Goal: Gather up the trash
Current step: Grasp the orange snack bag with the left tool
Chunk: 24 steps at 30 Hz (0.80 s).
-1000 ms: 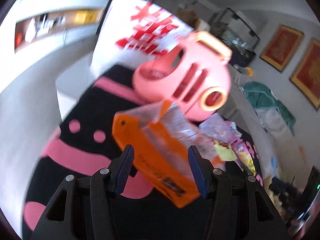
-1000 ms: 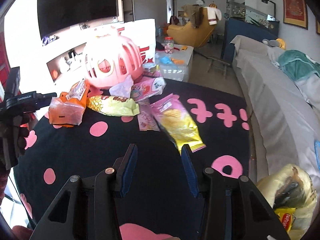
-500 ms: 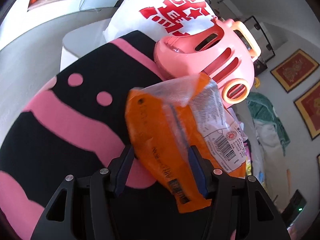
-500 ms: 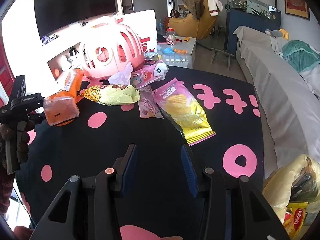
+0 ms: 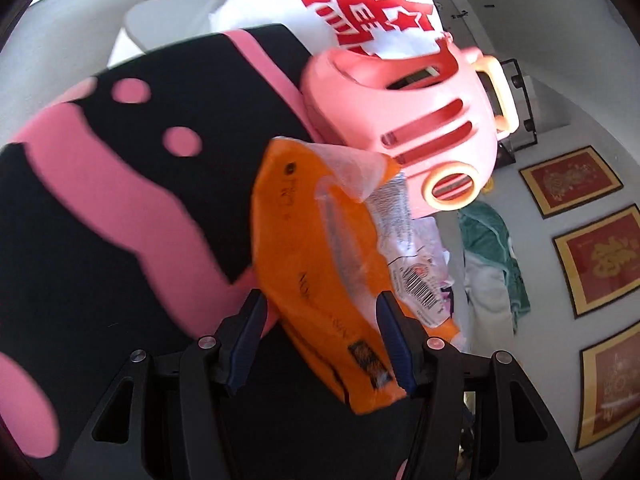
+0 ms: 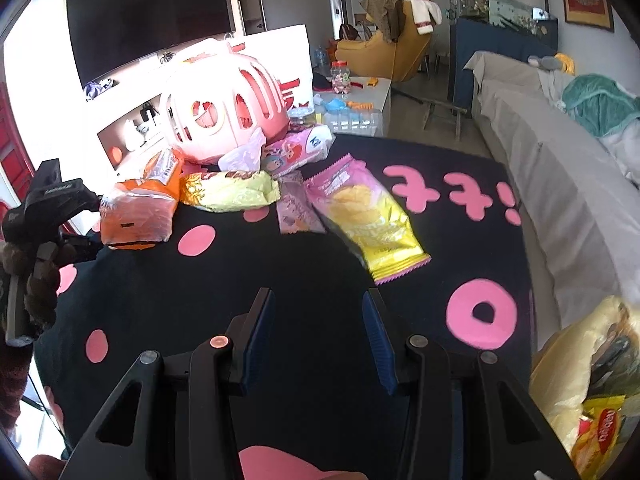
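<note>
An orange and clear snack bag [image 5: 316, 264] lies on the black and pink table cloth [image 5: 100, 240]. My left gripper [image 5: 320, 340] is open, its fingers either side of the bag's near end. The bag also shows in the right wrist view [image 6: 138, 210], with the left gripper [image 6: 86, 216] at its left end. My right gripper [image 6: 316, 328] is open and empty above the cloth. Beyond it lie a pink and yellow chip bag [image 6: 366, 220], a pale green wrapper [image 6: 230, 192], a small pink wrapper [image 6: 296, 210] and a cartoon packet [image 6: 298, 150].
A pink plastic cage toy [image 6: 224, 112] stands at the table's far left, a white bag with red characters [image 5: 360, 12] behind it. A yellow trash bag [image 6: 588, 380] with wrappers inside hangs at the near right. A covered sofa [image 6: 560, 152] runs along the right.
My left gripper has moved closer around the orange bag, which has shifted toward the green wrapper. My right gripper has moved slightly forward over the cloth. Both stay open.
</note>
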### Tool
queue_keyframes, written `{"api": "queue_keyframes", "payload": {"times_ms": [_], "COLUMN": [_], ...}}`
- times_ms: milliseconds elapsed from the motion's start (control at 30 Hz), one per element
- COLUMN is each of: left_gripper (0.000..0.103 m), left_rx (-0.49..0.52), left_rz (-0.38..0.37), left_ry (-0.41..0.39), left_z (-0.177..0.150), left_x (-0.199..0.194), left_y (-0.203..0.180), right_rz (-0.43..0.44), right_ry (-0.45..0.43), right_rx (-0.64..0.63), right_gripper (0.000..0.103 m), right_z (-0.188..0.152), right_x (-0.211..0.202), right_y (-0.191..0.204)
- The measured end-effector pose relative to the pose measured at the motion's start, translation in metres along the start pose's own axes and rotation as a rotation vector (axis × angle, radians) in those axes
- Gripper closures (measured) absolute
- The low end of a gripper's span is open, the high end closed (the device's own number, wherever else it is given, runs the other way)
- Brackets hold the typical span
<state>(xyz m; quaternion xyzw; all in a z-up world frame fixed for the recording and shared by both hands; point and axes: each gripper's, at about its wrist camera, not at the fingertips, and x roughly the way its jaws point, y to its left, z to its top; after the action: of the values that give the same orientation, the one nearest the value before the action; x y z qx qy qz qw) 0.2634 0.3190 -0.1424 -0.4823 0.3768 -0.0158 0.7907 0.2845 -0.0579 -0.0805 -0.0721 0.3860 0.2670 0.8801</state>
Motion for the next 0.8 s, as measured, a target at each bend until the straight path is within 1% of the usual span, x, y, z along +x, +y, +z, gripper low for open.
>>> {"api": "queue_keyframes", "payload": {"times_ms": [100,200,300,333,367,400,467,533,633,733,800], "left_gripper": [0.047,0.048,0.063,0.072,0.077,0.081,0.090,0.093,0.095,0.096,0.096], "left_rx": [-0.002,-0.015,0.000,0.011,0.023,0.045,0.121,0.226,0.374,0.459,0.484], "left_rz": [-0.002,-0.005,-0.007,-0.013,-0.020,-0.022,-0.003,0.051,0.123,0.178,0.193], "left_ry": [0.036,0.086,0.128,0.125,0.118,0.105,0.057,-0.014,-0.088,-0.124,-0.139], "left_z": [0.003,0.002,-0.004,-0.006,-0.006,-0.006,-0.006,-0.006,-0.011,-0.015,-0.017], "left_x": [0.011,0.015,0.012,0.007,0.003,-0.004,-0.022,-0.041,-0.064,-0.079,-0.086], "left_y": [-0.009,-0.012,-0.012,-0.013,-0.014,-0.016,-0.025,-0.039,-0.057,-0.062,-0.061], "right_rz": [-0.024,-0.016,0.003,0.012,0.021,0.035,0.067,0.096,0.149,0.210,0.235], "right_ry": [-0.022,-0.034,-0.038,-0.037,-0.037,-0.036,-0.036,-0.034,-0.025,0.022,0.066], "right_rx": [-0.040,-0.083,-0.119,-0.128,-0.140,-0.152,-0.184,-0.228,-0.297,-0.345,-0.332], "right_gripper": [0.060,0.060,0.060,0.060,0.060,0.060,0.060,0.060,0.059,0.059,0.059], "right_z": [0.008,0.020,0.033,0.037,0.042,0.048,0.058,0.068,0.086,0.106,0.117], "right_x": [-0.004,-0.002,0.009,0.013,0.019,0.024,0.036,0.048,0.069,0.096,0.117], "right_y": [0.003,0.008,0.015,0.018,0.023,0.028,0.041,0.055,0.078,0.096,0.099]}}
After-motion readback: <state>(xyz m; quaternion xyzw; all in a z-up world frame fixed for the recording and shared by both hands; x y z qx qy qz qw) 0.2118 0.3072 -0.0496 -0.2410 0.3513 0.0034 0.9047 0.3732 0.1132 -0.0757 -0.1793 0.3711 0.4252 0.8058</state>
